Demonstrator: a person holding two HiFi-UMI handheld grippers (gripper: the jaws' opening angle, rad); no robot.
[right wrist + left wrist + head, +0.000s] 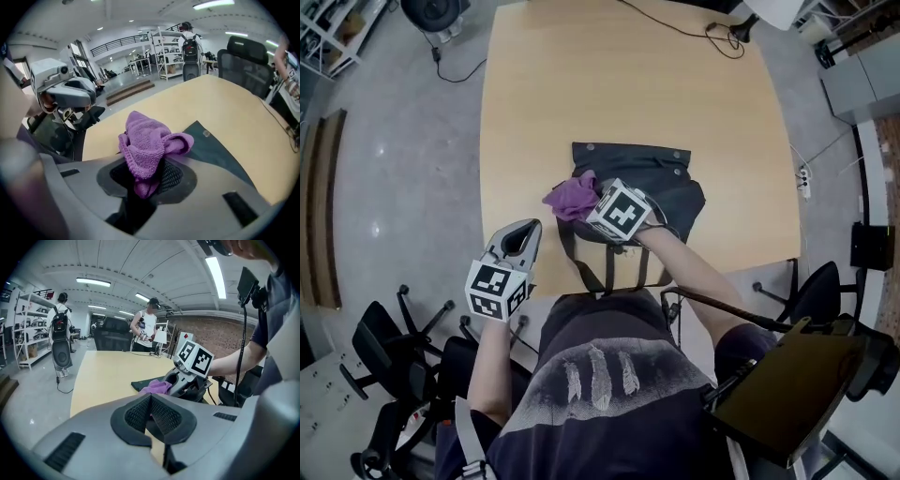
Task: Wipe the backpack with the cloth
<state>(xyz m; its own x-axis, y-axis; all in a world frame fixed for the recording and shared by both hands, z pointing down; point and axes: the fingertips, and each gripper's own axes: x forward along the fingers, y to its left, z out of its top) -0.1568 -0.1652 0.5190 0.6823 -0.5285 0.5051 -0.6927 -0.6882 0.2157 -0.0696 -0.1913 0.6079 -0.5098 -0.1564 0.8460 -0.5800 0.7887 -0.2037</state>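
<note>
Pale wood tabletop (628, 84) lies bare left of and beyond the work; over its near left edge the left gripper (518, 236) hangs, jaws pressed together on nothing. Rightward, the purple cloth (571, 197) is pinched in the right gripper (592, 204) at the left end of the dark backpack (670, 173), which lies flat near the front edge. That gripper and the forearm cover its near side, and its straps (576, 262) drop over the edge.

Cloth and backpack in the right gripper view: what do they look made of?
Cloth: purple and matte with a visible looped pile, likely microfibre or terry. It bunches softly in the right hand-held gripper.
Backpack: dark, smooth fabric with little sheen that lies flat, probably a synthetic weave such as nylon, though the weave is too fine to see. A round, metallic-looking snap sits on it.
</note>
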